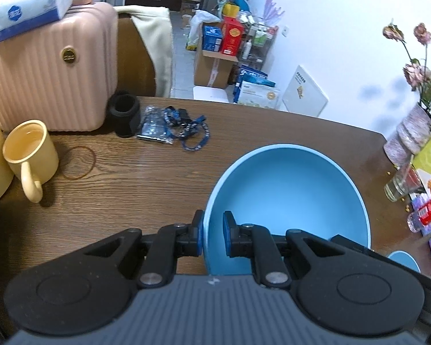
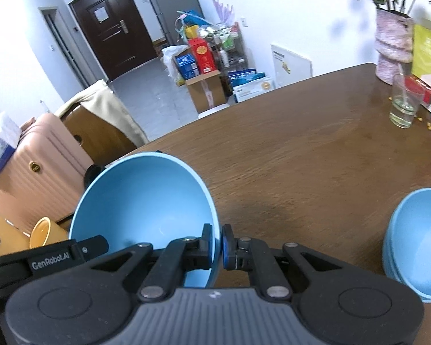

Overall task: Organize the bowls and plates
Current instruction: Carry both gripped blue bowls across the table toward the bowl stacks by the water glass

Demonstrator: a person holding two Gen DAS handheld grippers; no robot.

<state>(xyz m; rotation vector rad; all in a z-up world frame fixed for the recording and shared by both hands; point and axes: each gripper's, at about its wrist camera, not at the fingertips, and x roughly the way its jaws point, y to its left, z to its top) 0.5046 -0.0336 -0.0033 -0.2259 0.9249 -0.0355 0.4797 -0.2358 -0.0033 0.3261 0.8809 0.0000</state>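
Here, smooth round blue bowl (image 1: 287, 195), rim pinched by left hand-held gripper (image 1: 212, 237) and right hand-held gripper (image 2: 217, 245), wood-grain table (image 1: 129, 187)

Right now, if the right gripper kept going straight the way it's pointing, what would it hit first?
Probably bare wooden table. The right gripper is shut on the large blue bowl, whose rim it already grips. Ahead and downward lies open tabletop; the blue bowls sit off to the right. Depth is uncertain.
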